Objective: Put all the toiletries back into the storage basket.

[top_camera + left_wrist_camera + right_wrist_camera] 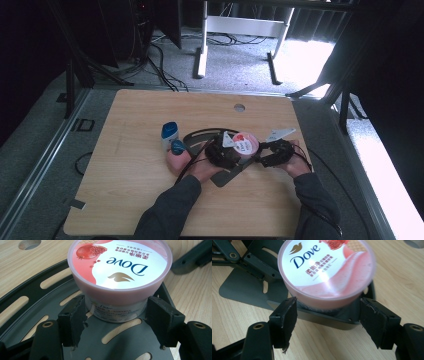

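A pink Dove jar (245, 143) (120, 265) (324, 270) with a white and red lid stands on a dark slotted metal plate (225, 177) (37, 290) (239, 290) at mid-table. My left gripper (234, 151) (116, 312) comes at it from the left. Its pads (75, 317) sit against the jar's lower body on both sides, under the lid's rim. From the right, my right gripper (261, 152) (328, 315) stands open. Its pads (287, 320) are just short of the jar, wide apart and touching nothing.
A white bottle with a blue cap (170, 132) and a pink item with a blue top (177, 155) stand left of my left hand. A round cable hole (239, 107) (29, 243) lies in the wooden table top beyond the jar.
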Tool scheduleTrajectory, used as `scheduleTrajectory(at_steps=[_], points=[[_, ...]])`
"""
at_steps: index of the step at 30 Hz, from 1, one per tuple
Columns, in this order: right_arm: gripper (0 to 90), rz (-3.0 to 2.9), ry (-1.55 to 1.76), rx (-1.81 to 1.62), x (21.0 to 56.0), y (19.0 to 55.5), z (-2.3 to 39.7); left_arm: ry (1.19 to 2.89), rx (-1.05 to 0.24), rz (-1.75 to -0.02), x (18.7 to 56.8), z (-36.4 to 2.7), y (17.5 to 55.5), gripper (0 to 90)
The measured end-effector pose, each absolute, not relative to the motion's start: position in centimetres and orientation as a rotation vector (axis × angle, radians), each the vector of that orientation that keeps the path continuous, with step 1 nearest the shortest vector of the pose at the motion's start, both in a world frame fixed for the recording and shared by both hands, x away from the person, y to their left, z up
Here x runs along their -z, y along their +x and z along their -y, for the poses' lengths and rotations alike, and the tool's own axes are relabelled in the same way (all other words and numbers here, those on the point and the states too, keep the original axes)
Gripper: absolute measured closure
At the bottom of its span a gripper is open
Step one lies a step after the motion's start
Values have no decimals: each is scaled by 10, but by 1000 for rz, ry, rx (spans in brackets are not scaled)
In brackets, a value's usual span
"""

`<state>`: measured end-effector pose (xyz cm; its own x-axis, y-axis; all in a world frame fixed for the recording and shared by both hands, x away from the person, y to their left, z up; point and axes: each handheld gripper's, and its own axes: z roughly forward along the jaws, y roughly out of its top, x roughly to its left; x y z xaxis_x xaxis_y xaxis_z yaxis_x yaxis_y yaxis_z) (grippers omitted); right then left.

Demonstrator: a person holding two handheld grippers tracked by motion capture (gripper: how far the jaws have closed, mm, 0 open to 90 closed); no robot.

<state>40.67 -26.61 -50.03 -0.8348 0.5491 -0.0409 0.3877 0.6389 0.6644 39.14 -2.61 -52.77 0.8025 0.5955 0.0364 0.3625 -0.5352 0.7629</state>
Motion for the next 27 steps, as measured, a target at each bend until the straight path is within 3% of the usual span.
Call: scheduleTrajectory(at_steps=[8, 15, 17, 20, 27], points=[[388, -2567, 857, -1019, 507, 408, 284, 2208, -375, -690, 529, 25, 389, 422], [601, -2546, 928, -988, 515, 409, 291, 2227, -377, -692, 533, 24, 390, 458], [698, -2545, 933, -989, 517, 409, 292, 2232, -373, -688, 533, 23, 390, 477], [802, -2541, 959, -970, 518, 410, 293, 2249, -373, -682, 533, 22, 390, 558], [884, -2501, 1032, -953, 520, 414, 293, 2255, -387, -711, 533, 22, 391, 749]])
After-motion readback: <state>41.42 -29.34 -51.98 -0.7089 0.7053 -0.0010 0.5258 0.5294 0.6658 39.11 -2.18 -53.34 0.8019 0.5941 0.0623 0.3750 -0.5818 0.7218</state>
